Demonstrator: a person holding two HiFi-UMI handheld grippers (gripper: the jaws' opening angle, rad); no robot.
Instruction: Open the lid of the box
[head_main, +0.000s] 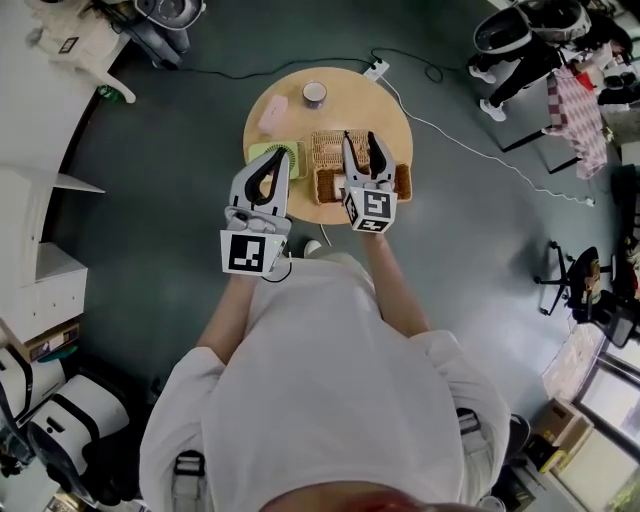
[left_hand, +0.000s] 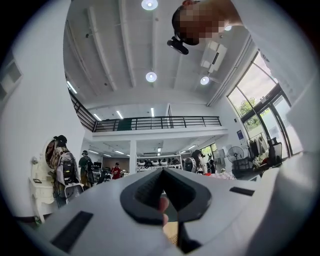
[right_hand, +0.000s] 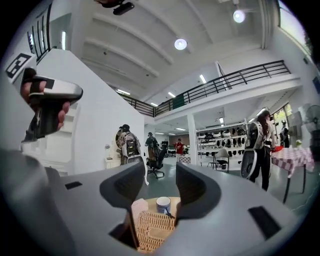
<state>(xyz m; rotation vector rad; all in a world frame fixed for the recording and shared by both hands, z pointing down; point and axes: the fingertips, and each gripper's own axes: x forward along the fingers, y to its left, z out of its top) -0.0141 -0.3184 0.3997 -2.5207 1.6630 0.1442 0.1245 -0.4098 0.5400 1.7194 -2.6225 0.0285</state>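
1. The wicker box (head_main: 325, 152) sits on the round bench (head_main: 390, 118), below the right tongs (head_main: 360, 140).
2. The right tongs stand wide apart and empty, with the box low between them.
3. The left tongs (head_main: 283, 158) are closed together, empty, just left of the box.

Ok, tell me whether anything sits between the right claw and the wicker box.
Nothing visible does. The open right claw hangs over the wicker box with only air between; the cup stands farther back.
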